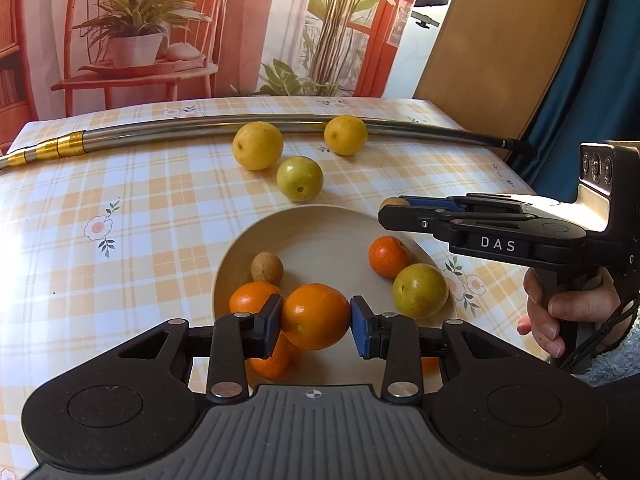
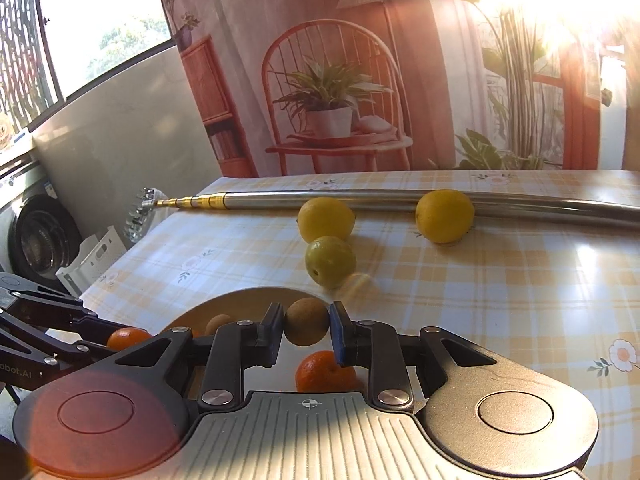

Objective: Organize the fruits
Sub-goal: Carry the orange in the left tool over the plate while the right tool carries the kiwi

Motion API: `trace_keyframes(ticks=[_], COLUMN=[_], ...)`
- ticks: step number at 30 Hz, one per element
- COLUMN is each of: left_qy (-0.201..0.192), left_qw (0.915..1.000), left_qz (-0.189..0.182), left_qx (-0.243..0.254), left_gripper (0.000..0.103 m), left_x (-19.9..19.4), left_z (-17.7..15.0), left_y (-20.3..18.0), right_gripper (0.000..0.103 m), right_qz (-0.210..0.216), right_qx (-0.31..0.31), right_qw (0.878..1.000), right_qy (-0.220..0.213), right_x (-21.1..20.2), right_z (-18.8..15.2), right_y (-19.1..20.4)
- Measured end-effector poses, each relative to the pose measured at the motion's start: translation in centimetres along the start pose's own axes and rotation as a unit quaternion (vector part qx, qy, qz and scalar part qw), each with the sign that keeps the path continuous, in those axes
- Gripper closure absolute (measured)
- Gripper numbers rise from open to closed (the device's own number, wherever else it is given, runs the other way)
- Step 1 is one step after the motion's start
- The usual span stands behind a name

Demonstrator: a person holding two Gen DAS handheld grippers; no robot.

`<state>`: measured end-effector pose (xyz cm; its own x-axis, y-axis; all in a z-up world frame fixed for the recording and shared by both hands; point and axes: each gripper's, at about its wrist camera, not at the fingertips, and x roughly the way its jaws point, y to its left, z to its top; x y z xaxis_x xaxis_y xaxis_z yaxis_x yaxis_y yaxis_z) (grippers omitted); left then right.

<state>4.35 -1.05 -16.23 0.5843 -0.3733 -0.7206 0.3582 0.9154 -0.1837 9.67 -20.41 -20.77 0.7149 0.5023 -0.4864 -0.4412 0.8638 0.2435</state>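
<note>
Holding an orange point(image 1: 315, 316) over the plate point(image 1: 320, 228), your left gripper point(image 1: 316, 322) pinches it only at the sides, so a jolt could roll it out onto the fruit below; your right gripper point(image 2: 307, 330) grips a small brown fruit point(image 2: 307, 326) just as narrowly. Only the right view shows the pole's point(image 2: 360, 200) pronged head; only the left shows your hand point(image 1: 560, 312) on the right handle

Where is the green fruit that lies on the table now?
In the left wrist view the green fruit lies on the table just beyond the plate, in front of the two yellow fruits.
</note>
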Motion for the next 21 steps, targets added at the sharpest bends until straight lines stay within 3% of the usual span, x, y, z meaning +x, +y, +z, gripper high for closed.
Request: trace_keyframes(ticks=[15, 21], left_qy=[0.049, 0.062], left_qw=[0.9973, 0.9973], left_qz=[-0.049, -0.037], left_qx=[-0.024, -0.012], left_gripper=[0.065, 0.065], left_x=[0.9, 1.4], left_z=[-1.9, -2.3], left_y=[-0.2, -0.6], right_gripper=[0.080, 0.080], right_qz=[-0.001, -0.003], right_qx=[-0.008, -0.008], right_qw=[1.000, 1.000], right_qy=[-0.014, -0.013], right_x=[-2.2, -2.3], right_z=[-0.6, -0.6], right_y=[1.4, 1.3])
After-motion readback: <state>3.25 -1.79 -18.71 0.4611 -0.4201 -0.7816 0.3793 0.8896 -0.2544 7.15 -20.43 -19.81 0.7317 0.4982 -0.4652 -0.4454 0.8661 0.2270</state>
